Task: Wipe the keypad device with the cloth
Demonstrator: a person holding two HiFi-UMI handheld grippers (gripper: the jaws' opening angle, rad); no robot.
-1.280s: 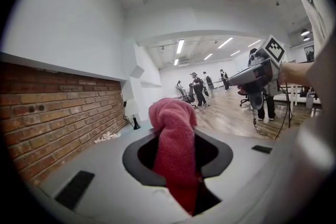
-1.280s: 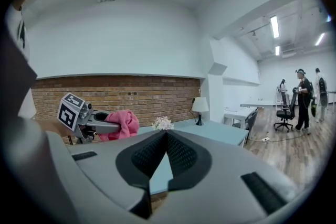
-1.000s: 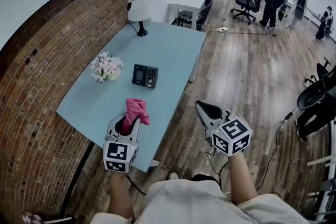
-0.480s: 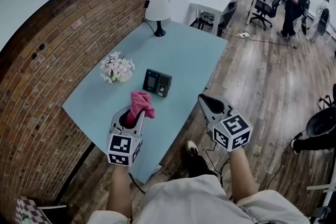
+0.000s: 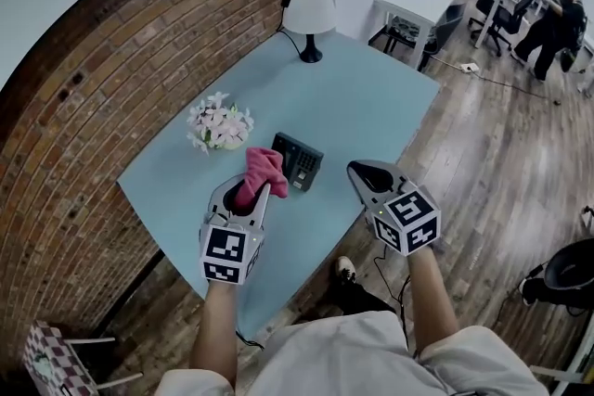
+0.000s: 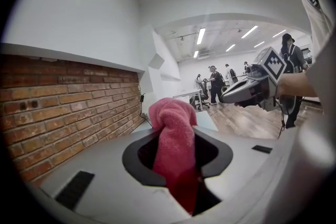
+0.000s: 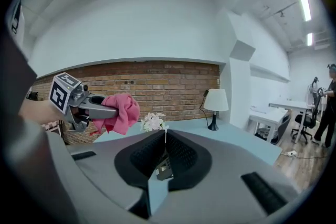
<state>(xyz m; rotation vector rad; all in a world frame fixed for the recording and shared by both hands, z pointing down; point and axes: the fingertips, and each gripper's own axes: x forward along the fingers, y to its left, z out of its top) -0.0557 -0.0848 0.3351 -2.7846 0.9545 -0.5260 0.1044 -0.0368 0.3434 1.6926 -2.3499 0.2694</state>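
Now nearer keypad device (image 5: 299,160), cloth (image 5: 264,164) sits clamped between left gripper (image 5: 247,190) jaws.

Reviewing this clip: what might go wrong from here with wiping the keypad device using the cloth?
1. The keypad device is unbraced: the right hand-held gripper hangs beside it, jaws opening, nothing between them, so wiping may shove it across the table.
2. The cloth bulges loosely from the left hand-held gripper; rubbing might tug it out.
3. The flowers stand close by; a wide stroke could tip them.
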